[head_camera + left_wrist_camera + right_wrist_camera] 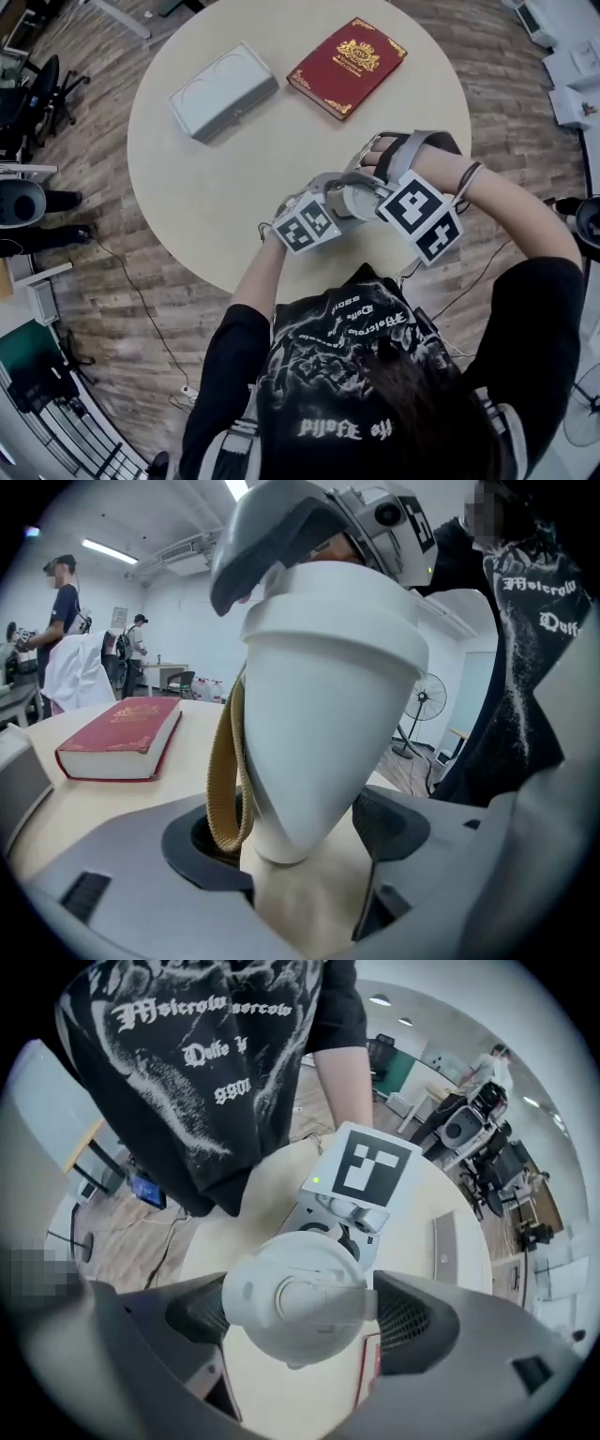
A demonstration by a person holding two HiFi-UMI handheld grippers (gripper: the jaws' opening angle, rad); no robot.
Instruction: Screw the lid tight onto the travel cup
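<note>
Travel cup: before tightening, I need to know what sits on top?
A white lid caps the travel cup, held between the right tongs. The cup's mouth and inside are covered, so how far it is screwed on cannot be seen.
</note>
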